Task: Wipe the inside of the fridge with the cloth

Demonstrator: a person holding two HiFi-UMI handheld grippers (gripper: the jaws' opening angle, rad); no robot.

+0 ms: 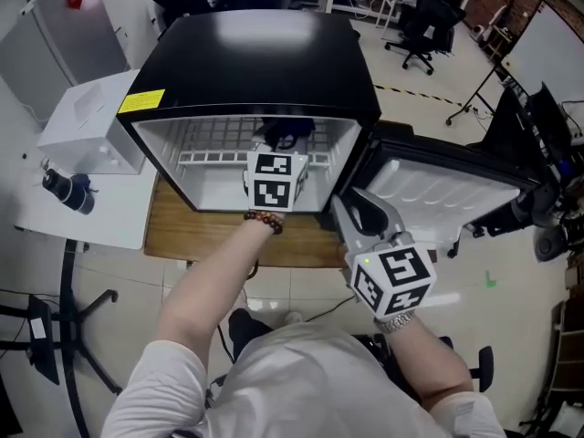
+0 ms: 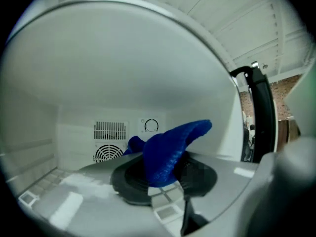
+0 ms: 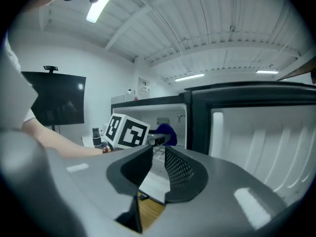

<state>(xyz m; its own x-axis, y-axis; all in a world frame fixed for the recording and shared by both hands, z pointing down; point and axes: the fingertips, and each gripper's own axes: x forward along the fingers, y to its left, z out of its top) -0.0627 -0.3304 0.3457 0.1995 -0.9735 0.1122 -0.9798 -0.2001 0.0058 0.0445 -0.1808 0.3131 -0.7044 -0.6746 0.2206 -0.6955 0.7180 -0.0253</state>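
Observation:
A black mini fridge (image 1: 255, 62) stands open on a wooden table (image 1: 201, 240), with its door (image 1: 447, 194) swung out to the right. My left gripper (image 1: 285, 140) reaches into the white interior (image 2: 123, 73) and is shut on a blue cloth (image 2: 165, 152), which bunches up between its jaws. Vents and a dial show on the back wall behind the cloth. My right gripper (image 1: 358, 206) hovers outside, in front of the door hinge, open with nothing between its jaws (image 3: 157, 169). The right gripper view also shows the left gripper's marker cube and the blue cloth (image 3: 166, 130).
A wire shelf (image 1: 219, 137) spans the fridge's upper part. A white box (image 1: 87, 121) and a black object (image 1: 68, 190) sit on a white side table at the left. Office chairs (image 1: 420, 26) and a stand stay farther back on the right.

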